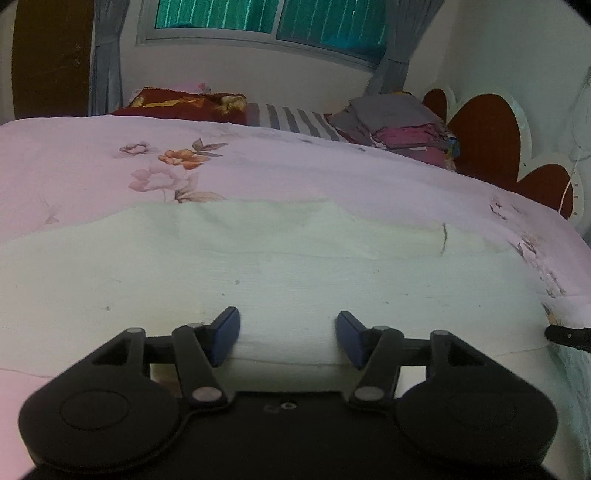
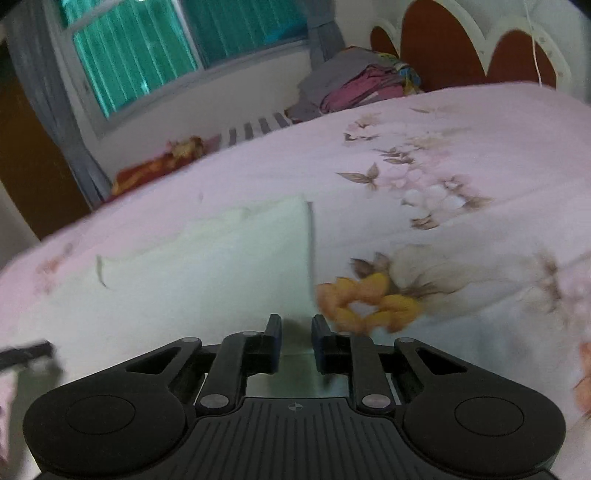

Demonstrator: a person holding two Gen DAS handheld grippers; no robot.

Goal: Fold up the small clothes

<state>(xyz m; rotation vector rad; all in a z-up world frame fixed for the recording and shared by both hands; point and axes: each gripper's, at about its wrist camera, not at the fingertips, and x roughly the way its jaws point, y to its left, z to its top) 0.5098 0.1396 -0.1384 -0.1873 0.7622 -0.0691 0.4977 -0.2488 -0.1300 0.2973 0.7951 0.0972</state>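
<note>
A pale green-white garment (image 1: 258, 266) lies flat on the pink floral bedspread (image 1: 92, 155). My left gripper (image 1: 288, 338) is open, its blue pads (image 1: 223, 338) spread wide over the garment's near edge, holding nothing. In the right wrist view the same garment (image 2: 221, 266) lies to the left and ahead, its right edge straight. My right gripper (image 2: 296, 341) has its jaws partly open with a narrow gap, over the garment's near right corner; cloth shows between the fingers (image 2: 273, 343), but no grip is seen.
A stack of folded grey and maroon clothes (image 1: 399, 125) sits at the bed's far right by the red headboard (image 1: 484, 129). A dark red patterned pillow (image 1: 184, 105) and striped cloth (image 1: 295, 120) lie at the far side under the window (image 1: 266, 22).
</note>
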